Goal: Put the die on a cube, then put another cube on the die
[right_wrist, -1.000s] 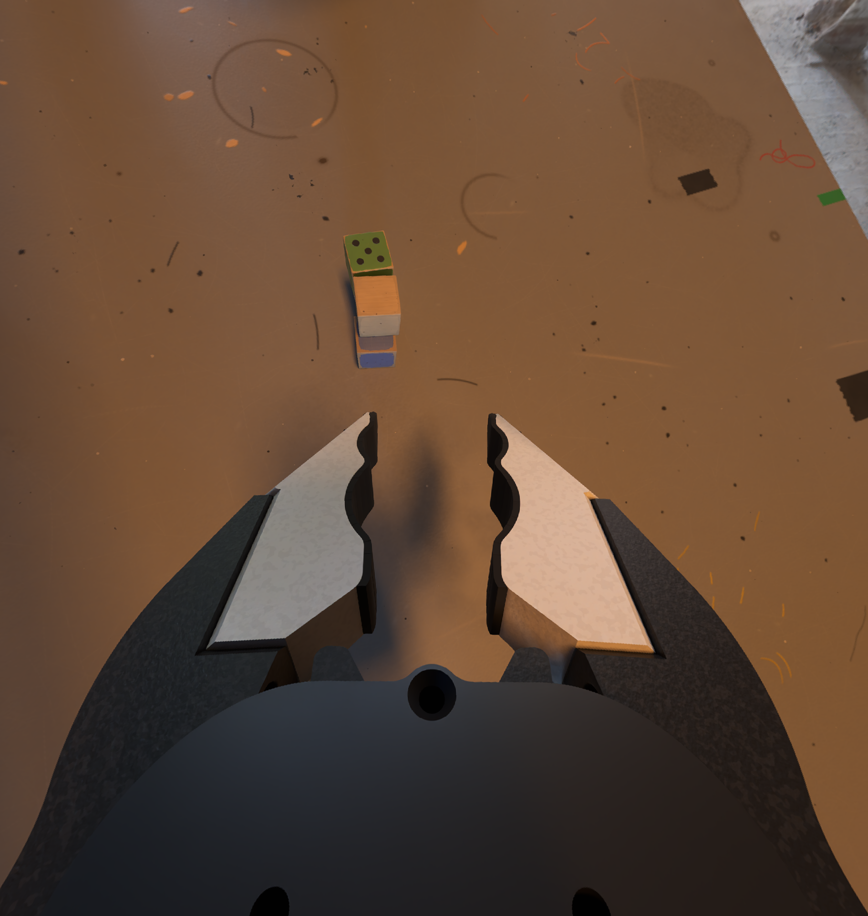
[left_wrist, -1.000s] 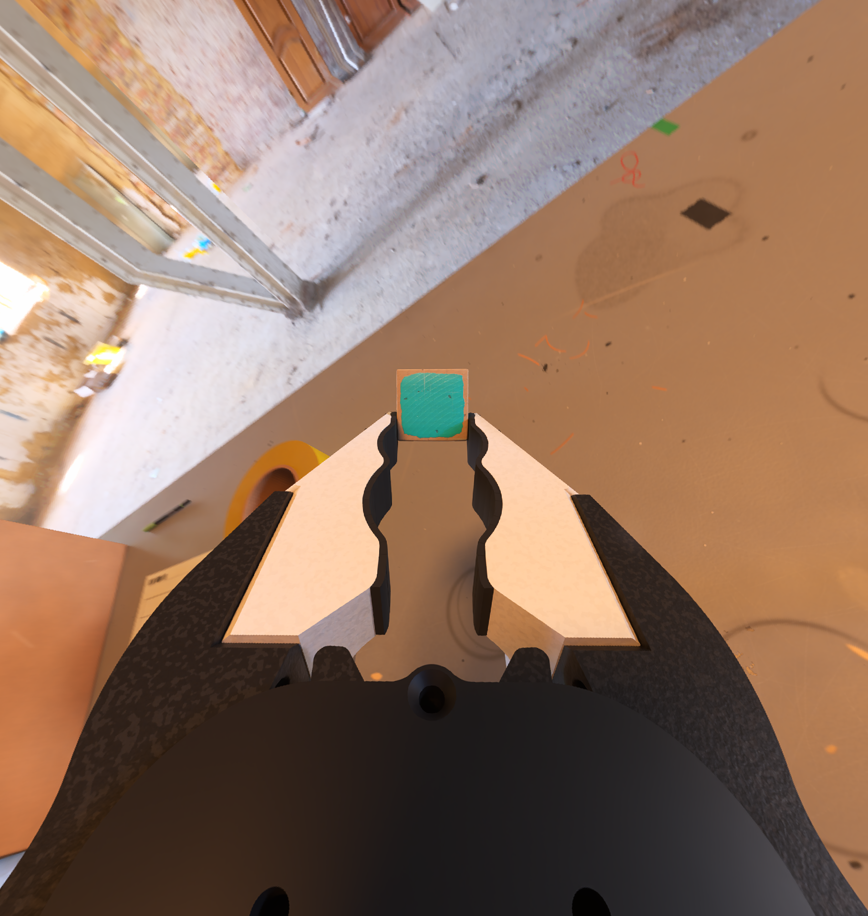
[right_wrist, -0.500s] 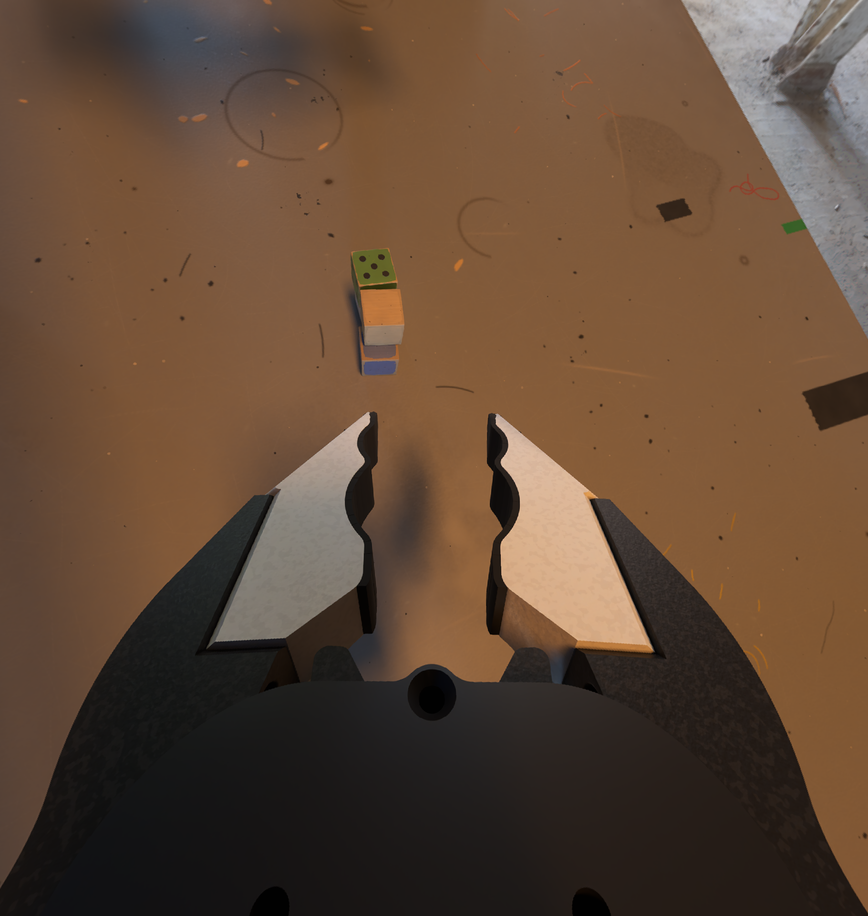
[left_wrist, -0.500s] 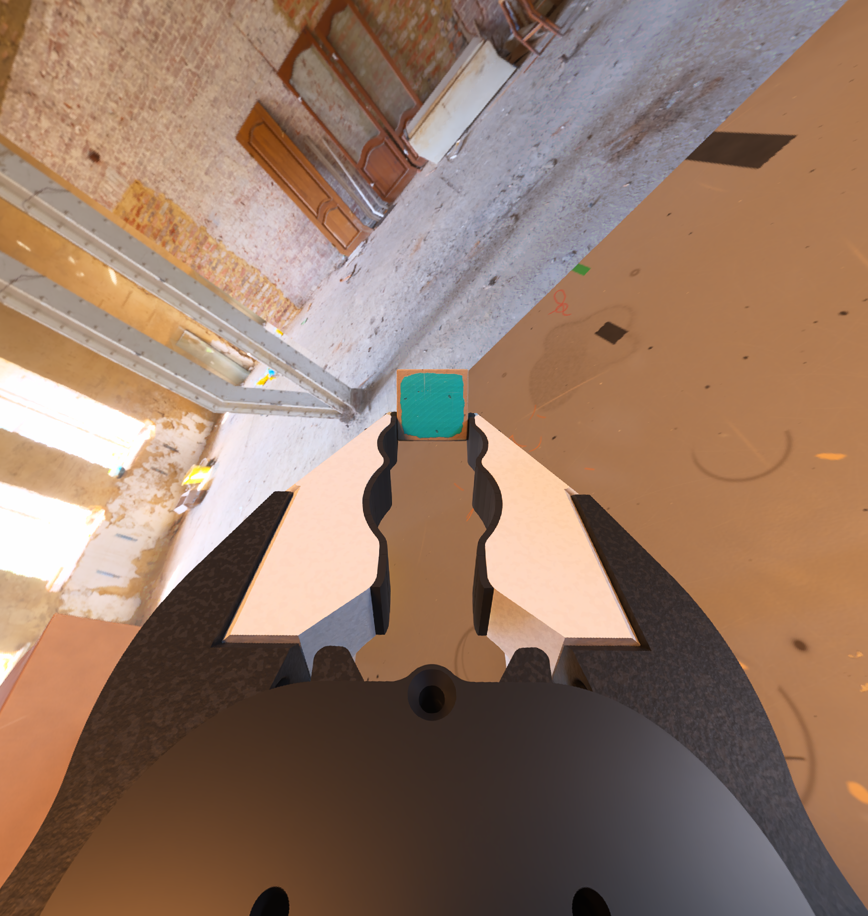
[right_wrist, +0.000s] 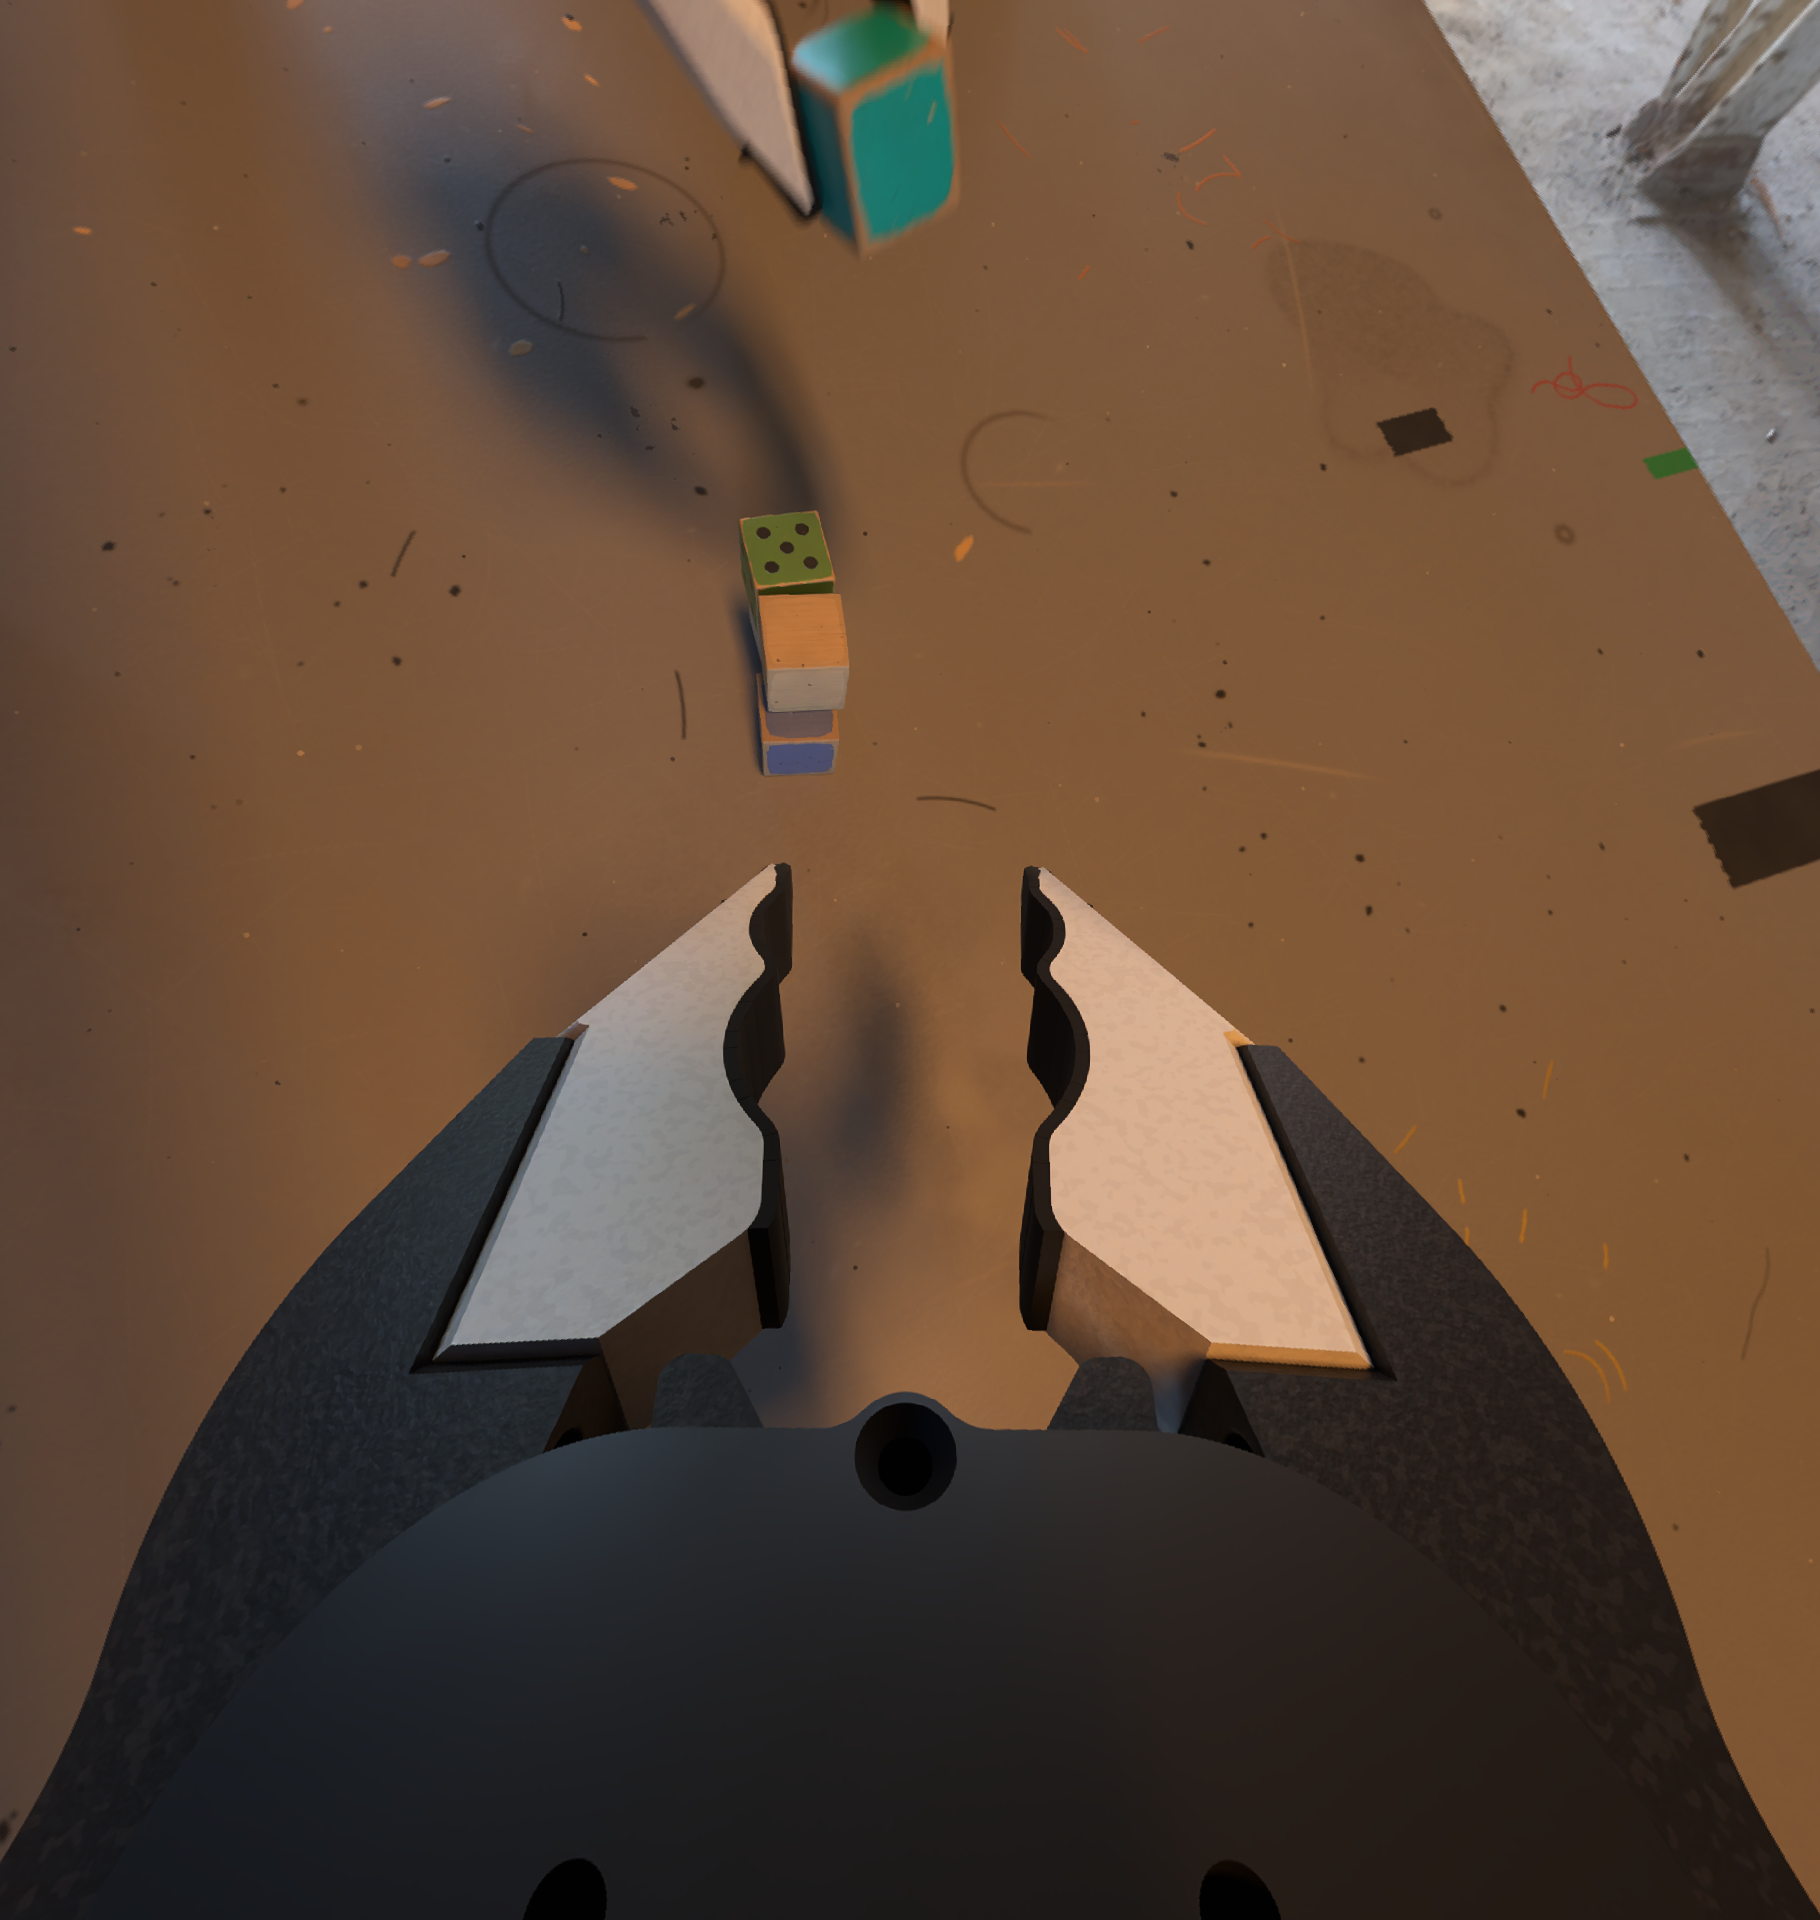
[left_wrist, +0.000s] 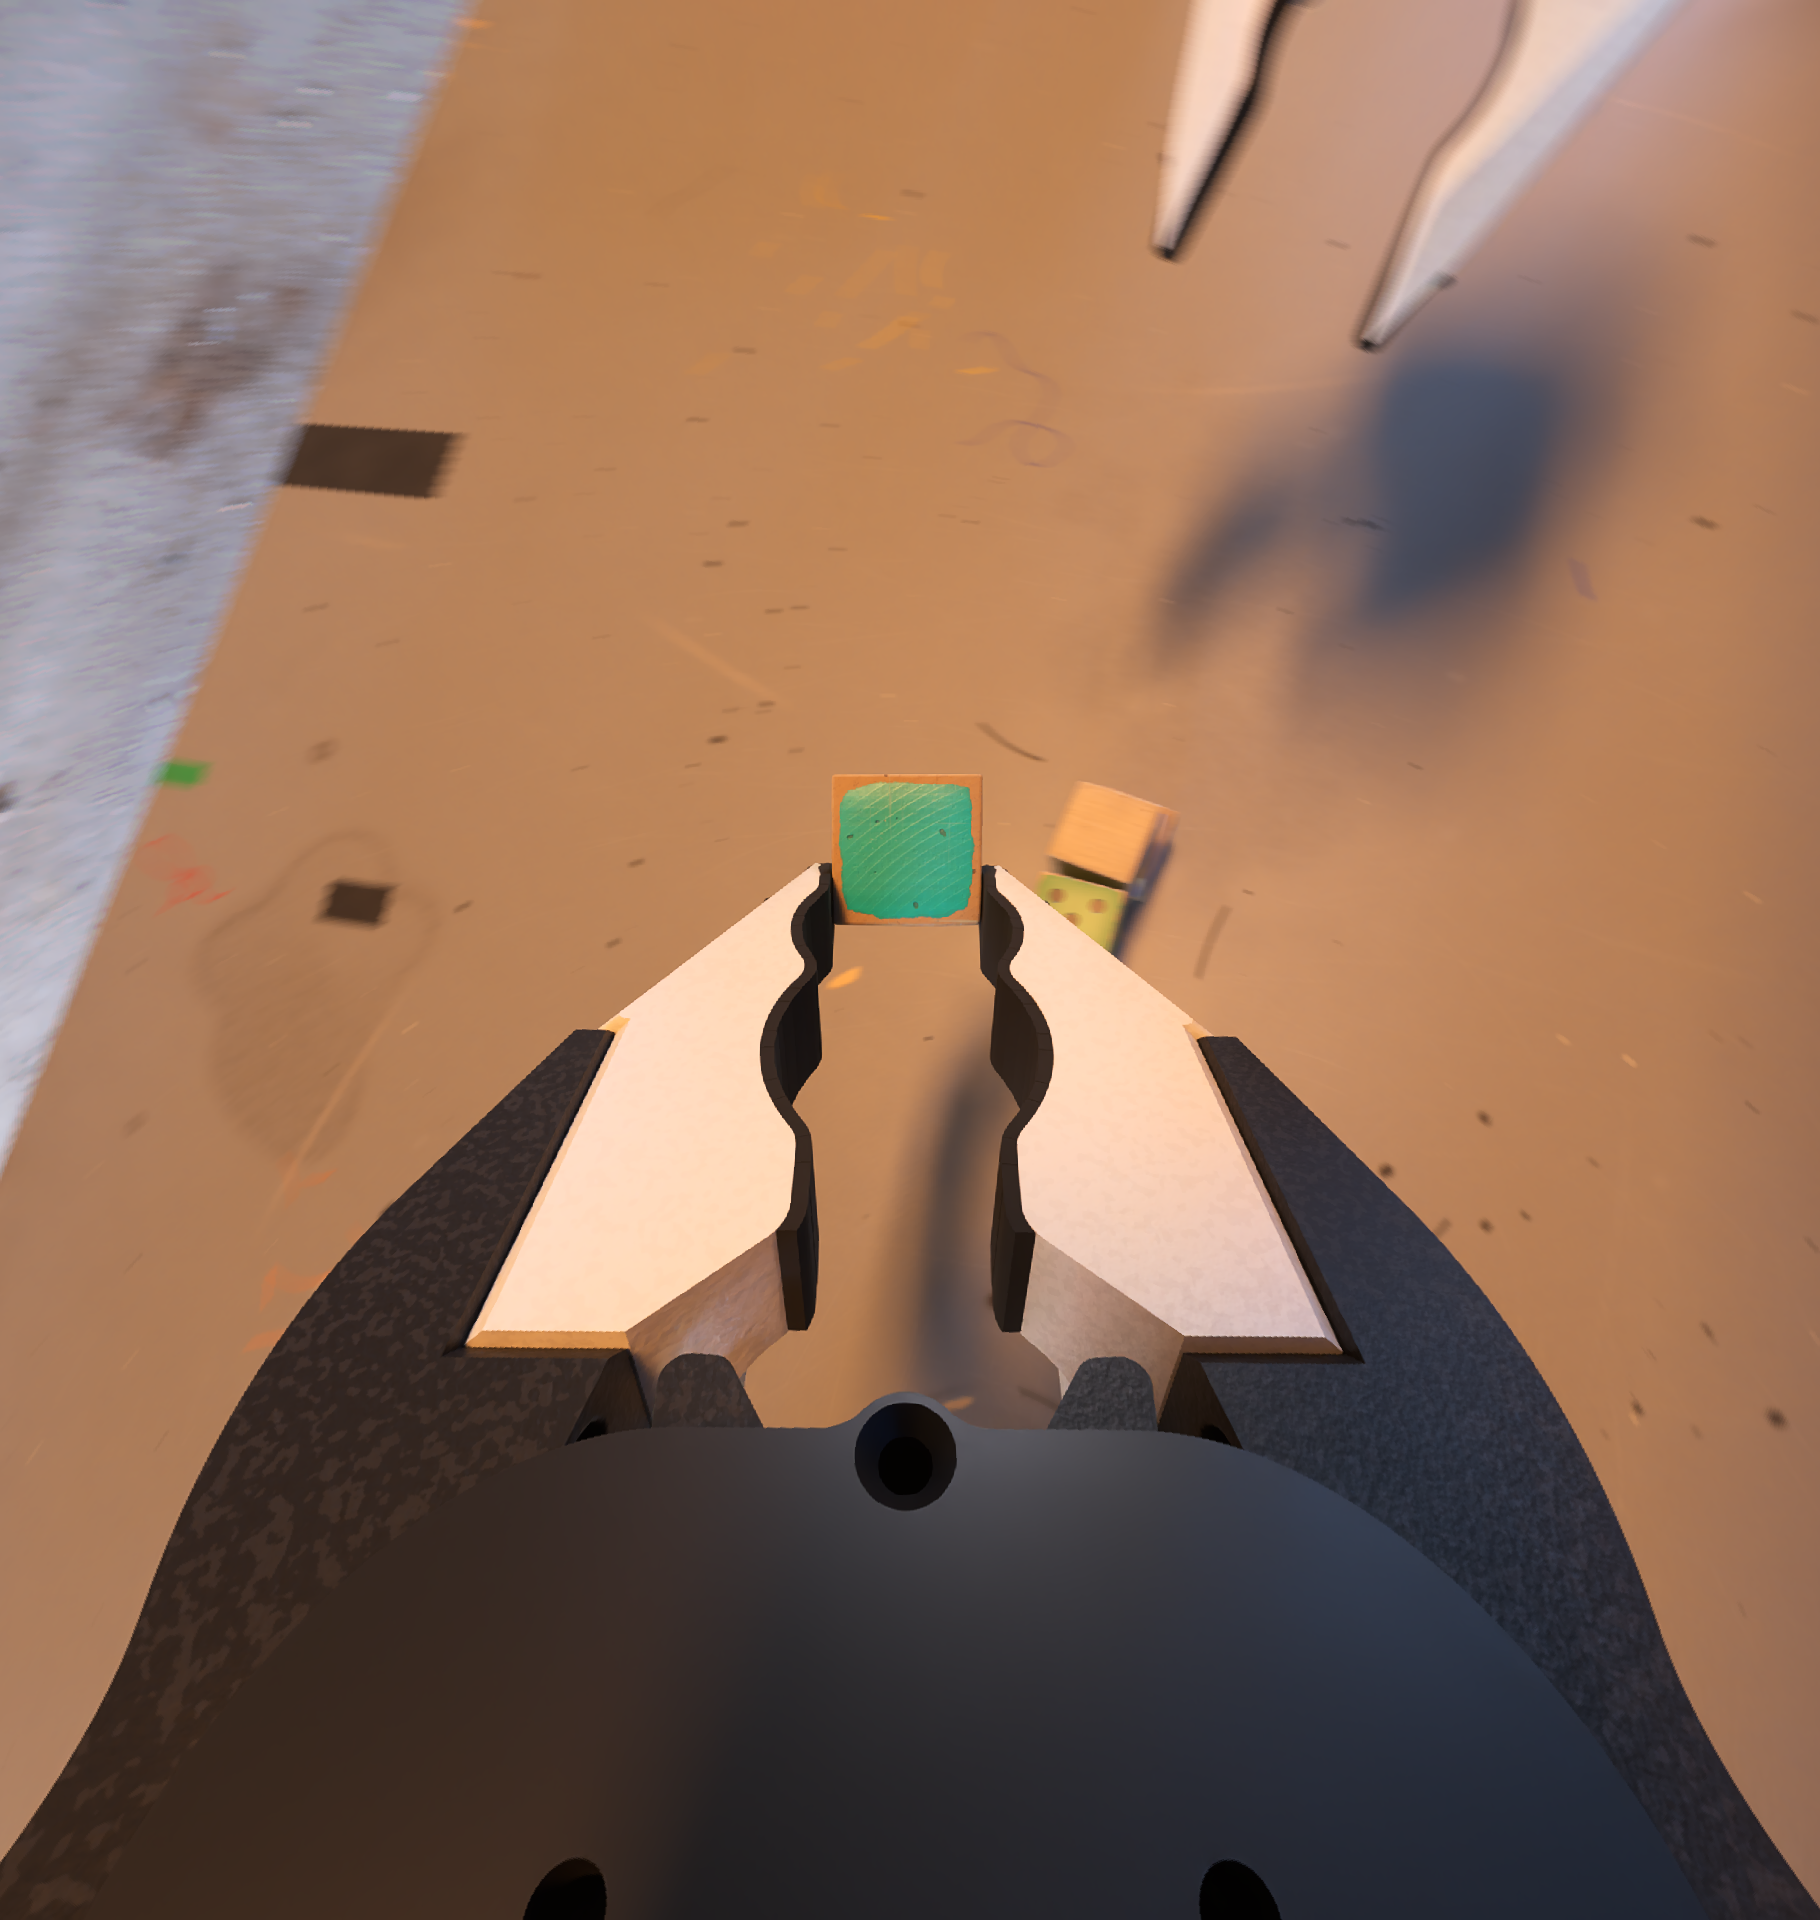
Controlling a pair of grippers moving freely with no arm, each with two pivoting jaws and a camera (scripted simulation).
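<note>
Teal-faced cube (left_wrist: 906, 850) sits clamped between the fingertips of the left hand-held gripper (left_wrist: 906, 883), held above the brown desk (left_wrist: 573, 644) and pointing steeply down. Just right of those fingertips lie the green die (right_wrist: 786, 551) and wooden cube (right_wrist: 804, 649). The right hand-held gripper (right_wrist: 904, 883) hangs spread apart and empty, with the die ahead of its tips.

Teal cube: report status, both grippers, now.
Left gripper shut on teal cube, airborne. Right gripper open, empty. Die, natural cube, blue cube in a row on table; nothing stacked.
</note>
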